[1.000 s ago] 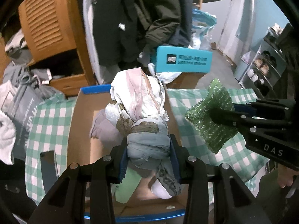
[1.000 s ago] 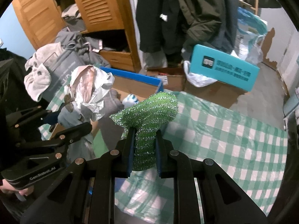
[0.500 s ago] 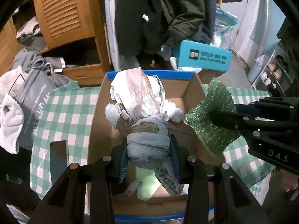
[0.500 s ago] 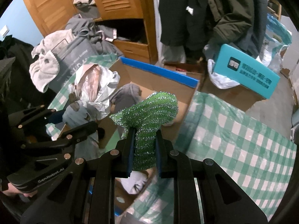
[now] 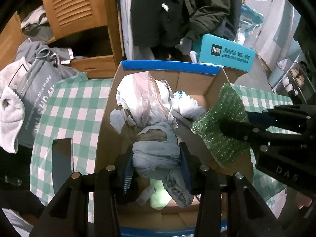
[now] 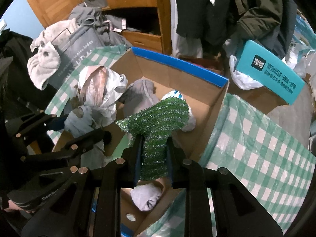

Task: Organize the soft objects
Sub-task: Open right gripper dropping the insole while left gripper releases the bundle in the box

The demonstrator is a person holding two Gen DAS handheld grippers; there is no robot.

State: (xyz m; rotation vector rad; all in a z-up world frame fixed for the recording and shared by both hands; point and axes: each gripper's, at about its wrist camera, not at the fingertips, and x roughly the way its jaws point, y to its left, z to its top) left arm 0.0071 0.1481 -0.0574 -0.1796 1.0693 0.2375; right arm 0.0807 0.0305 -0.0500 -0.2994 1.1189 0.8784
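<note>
Left gripper clamps the cloth bundle; right gripper, jaws just easing apart, grips the green scourer.
Both hang over the cardboard box; box contents at 6 o'clock partly hidden.

Both wrist views look steeply down, close over the same cardboard box, from opposite sides

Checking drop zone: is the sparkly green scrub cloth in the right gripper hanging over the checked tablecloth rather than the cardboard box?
No, the sparkly green scrub cloth in the right gripper hangs over the open cardboard box, not the tablecloth.
</note>
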